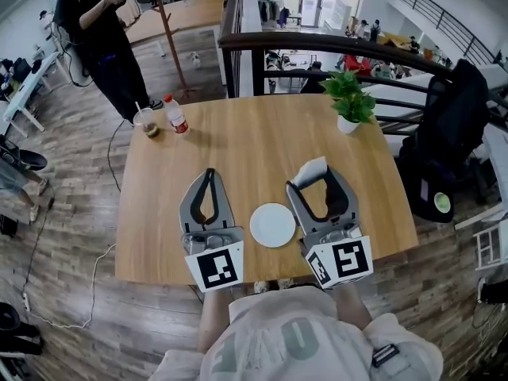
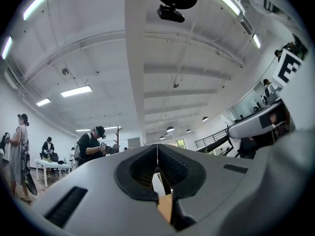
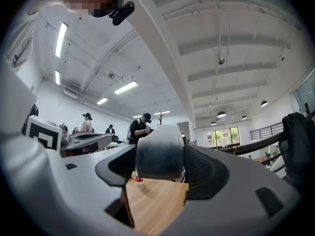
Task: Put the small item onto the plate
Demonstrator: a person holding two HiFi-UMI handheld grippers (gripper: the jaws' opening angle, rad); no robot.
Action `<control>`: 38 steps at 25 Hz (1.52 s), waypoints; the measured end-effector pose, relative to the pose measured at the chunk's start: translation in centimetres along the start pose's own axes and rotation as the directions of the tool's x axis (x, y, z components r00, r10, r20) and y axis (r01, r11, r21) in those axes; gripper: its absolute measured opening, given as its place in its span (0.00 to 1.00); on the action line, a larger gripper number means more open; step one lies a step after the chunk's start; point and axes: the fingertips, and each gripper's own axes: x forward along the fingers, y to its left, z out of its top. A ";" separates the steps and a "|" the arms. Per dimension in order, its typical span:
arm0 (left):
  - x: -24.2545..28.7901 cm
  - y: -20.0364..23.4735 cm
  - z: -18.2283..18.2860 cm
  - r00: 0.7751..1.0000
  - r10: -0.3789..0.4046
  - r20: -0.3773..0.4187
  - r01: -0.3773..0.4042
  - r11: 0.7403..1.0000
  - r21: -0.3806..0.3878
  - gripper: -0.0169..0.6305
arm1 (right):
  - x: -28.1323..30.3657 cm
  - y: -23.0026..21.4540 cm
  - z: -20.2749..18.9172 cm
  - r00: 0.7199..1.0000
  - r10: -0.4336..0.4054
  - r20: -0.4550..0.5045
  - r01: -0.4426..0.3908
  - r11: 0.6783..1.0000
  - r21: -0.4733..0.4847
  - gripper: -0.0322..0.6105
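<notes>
Wooden surface [image 1: 238,137] holds a white plate [image 1: 272,225] between your grippers. Your right gripper [image 1: 321,179] clamps the small item [image 3: 159,151], white shading to grey, with its white end poking forward past the tips. Your left gripper [image 1: 209,175] is closed and empty.

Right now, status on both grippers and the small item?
Left gripper shut, empty. Right gripper shut on the small white item, right of the plate. Nothing in the way.

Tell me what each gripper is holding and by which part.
The right gripper is shut on the small white-and-grey item, clamped across its two sides. The left gripper has its jaws together and holds nothing.
</notes>
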 end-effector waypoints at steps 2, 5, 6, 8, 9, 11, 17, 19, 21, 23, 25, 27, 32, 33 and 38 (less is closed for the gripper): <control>0.4 -0.4 0.1 1.000 0.008 0.006 -0.008 1.000 -0.005 0.04 | 0.2 -0.5 0.4 1.000 0.007 0.014 -0.007 1.000 -0.003 0.53; 0.7 -1.1 0.0 1.000 0.007 0.002 -0.007 1.000 -0.009 0.04 | 0.5 -1.0 0.2 1.000 0.016 0.015 -0.016 1.000 -0.003 0.53; 0.8 -1.3 0.1 1.000 0.004 0.001 -0.004 1.000 -0.004 0.04 | 0.7 -1.2 0.1 1.000 0.019 0.012 -0.019 1.000 -0.002 0.53; 0.9 -1.8 0.2 1.000 0.000 -0.001 0.000 1.000 0.008 0.04 | 0.9 -1.4 -0.2 1.000 0.022 0.003 -0.022 1.000 0.004 0.53; 0.8 -2.1 0.2 1.000 -0.001 -0.006 0.001 1.000 0.015 0.04 | 0.9 -1.4 -0.5 1.000 0.023 -0.004 -0.023 1.000 0.008 0.53; 0.6 -2.2 -0.1 1.000 -0.004 -0.026 0.004 0.999 0.032 0.04 | 1.1 -1.4 -1.0 0.999 0.027 -0.025 -0.027 0.999 0.022 0.53; 0.8 -1.2 -1.5 0.997 0.022 -0.074 -0.018 0.999 0.047 0.04 | 3.9 -1.3 -3.1 0.994 0.056 -0.090 -0.054 0.998 0.020 0.53; 0.3 -1.1 -2.2 0.995 0.030 -0.090 -0.027 0.999 0.040 0.04 | 4.4 -1.0 -4.1 0.991 0.064 -0.119 -0.062 0.998 0.016 0.53; -0.2 -1.1 -3.1 0.993 0.031 -0.114 -0.026 0.999 0.046 0.04 | 4.5 -0.6 -5.5 0.985 0.074 -0.155 -0.073 0.997 0.013 0.53; -0.5 -1.1 -3.9 0.991 0.033 -0.127 -0.027 0.998 0.051 0.04 | 4.7 -0.2 -7.1 0.978 0.083 -0.190 -0.083 0.997 0.010 0.53; -0.7 -1.2 -4.6 0.990 0.038 -0.135 -0.031 0.998 0.051 0.04 | 4.8 0.2 -8.7 0.970 0.090 -0.226 -0.090 0.996 0.006 0.53; -1.0 -1.5 -5.3 0.989 0.035 -0.145 -0.030 0.999 0.040 0.04 | 4.6 0.5 -10.4 0.959 0.097 -0.267 -0.101 0.995 0.001 0.53; -1.9 -1.7 -7.1 0.985 0.024 -0.173 -0.034 0.998 -0.057 0.04 | 4.2 1.8 -15.1 0.913 0.141 -0.383 -0.161 0.987 -0.019 0.53; -2.1 -1.7 -7.5 0.983 0.025 -0.183 -0.036 0.998 -0.060 0.04 | 4.1 2.1 -16.1 0.903 0.148 -0.404 -0.172 0.985 -0.024 0.53; -2.1 -1.5 -8.6 0.980 0.036 -0.196 -0.048 0.997 -0.060 0.04 | 3.7 3.2 -20.2 0.848 0.175 -0.500 -0.220 0.975 -0.033 0.53</control>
